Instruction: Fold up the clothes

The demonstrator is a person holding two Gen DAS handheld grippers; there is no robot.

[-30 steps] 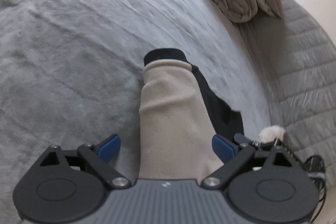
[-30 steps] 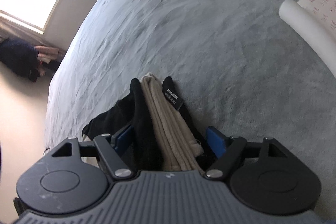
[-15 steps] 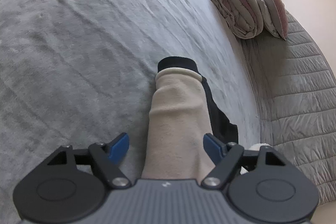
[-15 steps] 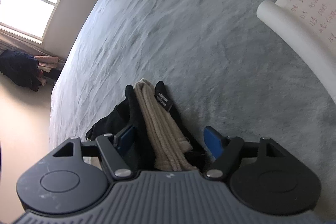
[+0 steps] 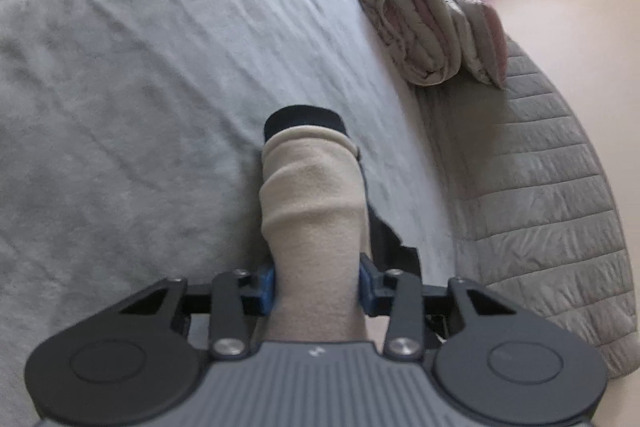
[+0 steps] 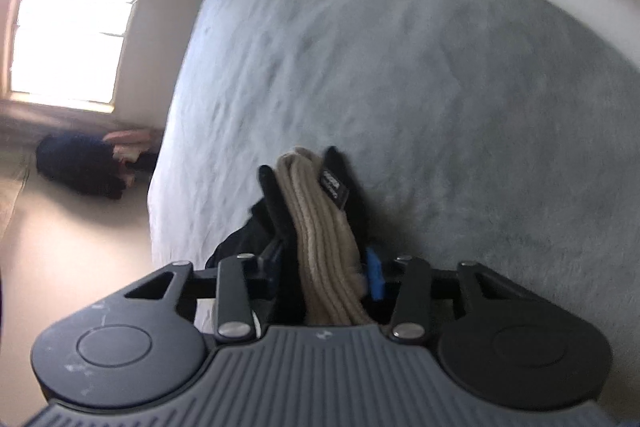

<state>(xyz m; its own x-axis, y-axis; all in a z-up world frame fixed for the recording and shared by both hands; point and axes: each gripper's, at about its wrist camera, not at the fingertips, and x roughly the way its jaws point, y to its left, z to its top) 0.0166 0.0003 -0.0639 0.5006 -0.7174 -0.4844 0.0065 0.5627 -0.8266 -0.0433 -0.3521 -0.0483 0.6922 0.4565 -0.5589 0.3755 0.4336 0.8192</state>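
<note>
The left gripper (image 5: 316,277), open a second ago with its blue pads clear of the cloth, is now closed on the beige and black garment (image 5: 314,211); the right gripper (image 6: 326,273) has likewise been closed on the garment's bunched folds (image 6: 324,227); the right view has been swung towards the window (image 6: 72,27).
</note>
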